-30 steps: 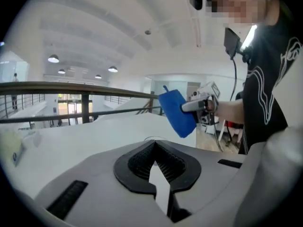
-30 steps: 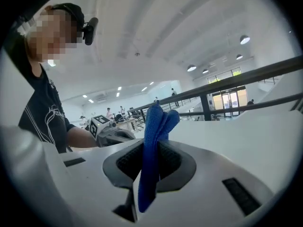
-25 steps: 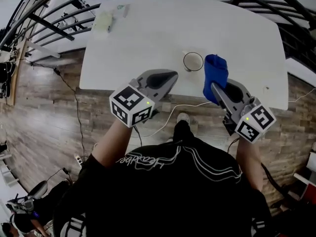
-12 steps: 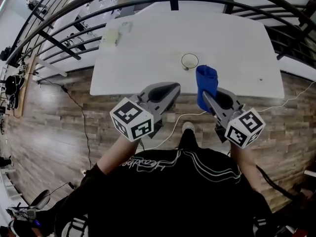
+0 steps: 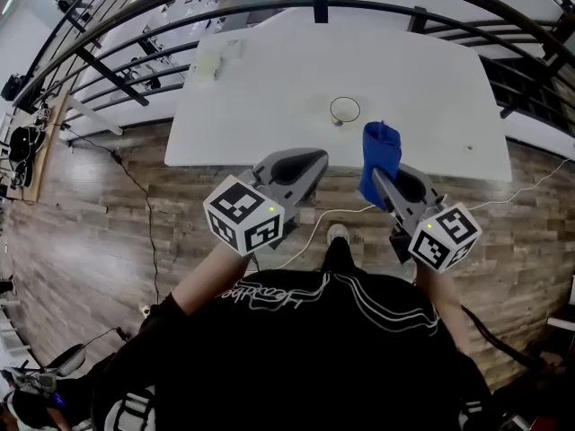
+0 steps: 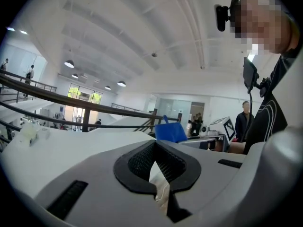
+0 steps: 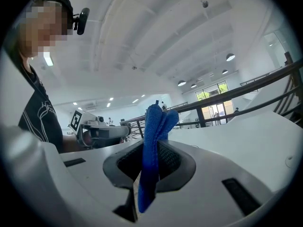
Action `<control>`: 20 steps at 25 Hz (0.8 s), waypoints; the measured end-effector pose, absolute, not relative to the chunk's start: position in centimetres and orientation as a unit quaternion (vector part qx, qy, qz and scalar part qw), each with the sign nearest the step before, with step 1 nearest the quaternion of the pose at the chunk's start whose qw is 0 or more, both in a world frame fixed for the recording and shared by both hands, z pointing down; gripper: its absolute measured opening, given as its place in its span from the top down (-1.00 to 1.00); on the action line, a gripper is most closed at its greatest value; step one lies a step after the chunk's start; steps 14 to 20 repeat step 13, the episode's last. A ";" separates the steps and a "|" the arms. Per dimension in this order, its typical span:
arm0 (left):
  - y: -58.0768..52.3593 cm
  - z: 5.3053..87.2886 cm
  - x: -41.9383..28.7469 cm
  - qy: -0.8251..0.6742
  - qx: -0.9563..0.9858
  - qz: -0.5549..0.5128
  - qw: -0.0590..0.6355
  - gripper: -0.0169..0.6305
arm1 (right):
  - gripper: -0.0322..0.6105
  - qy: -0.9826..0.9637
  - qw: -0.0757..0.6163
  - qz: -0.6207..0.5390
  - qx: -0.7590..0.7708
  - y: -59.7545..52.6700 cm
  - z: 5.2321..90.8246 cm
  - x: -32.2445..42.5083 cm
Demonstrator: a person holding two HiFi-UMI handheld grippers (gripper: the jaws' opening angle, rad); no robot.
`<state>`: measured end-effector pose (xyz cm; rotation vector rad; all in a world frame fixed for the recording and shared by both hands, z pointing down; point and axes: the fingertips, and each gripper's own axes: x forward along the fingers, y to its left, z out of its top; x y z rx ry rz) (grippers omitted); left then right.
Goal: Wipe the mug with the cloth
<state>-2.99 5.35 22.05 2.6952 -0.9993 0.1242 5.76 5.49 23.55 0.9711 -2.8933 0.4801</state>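
A white mug stands upright near the middle of the white table. My right gripper is shut on a blue cloth that sticks up from its jaws, by the table's near edge and to the right of the mug, apart from it. In the right gripper view the blue cloth is pinched between the black pads. My left gripper is shut and empty, in front of the table's near edge. In the left gripper view its jaws meet with nothing between them, and the blue cloth shows beyond them.
A pale small object lies at the table's far left corner. Dark railings curve round the table's far side and left. A white cable runs over the wooden floor below the grippers.
Both grippers have drawn back from the table toward the person. The cloth, which stood right beside the mug, is now farther from it, at the table's near edge.
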 end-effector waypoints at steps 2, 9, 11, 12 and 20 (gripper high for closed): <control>5.4 21.7 -3.0 -0.344 0.929 0.041 0.128 0.93 | 0.75 -0.937 0.027 0.154 0.313 5.5 23.5 5.6; 5.8 20.7 -3.5 -0.344 0.929 0.029 0.136 0.93 | 0.75 -0.939 0.025 0.152 0.309 5.8 22.8 5.1; 6.1 20.5 -3.9 -0.347 0.927 0.024 0.142 0.93 | 0.75 -0.938 0.024 0.153 0.309 6.2 22.6 4.9; 6.3 20.5 -4.1 -0.348 0.926 0.022 0.145 0.93 | 0.75 -0.938 0.022 0.154 0.310 6.4 22.6 4.9; 6.5 20.4 -4.2 -0.349 0.925 0.020 0.147 0.93 | 0.75 -0.937 0.020 0.155 0.311 6.6 22.5 4.8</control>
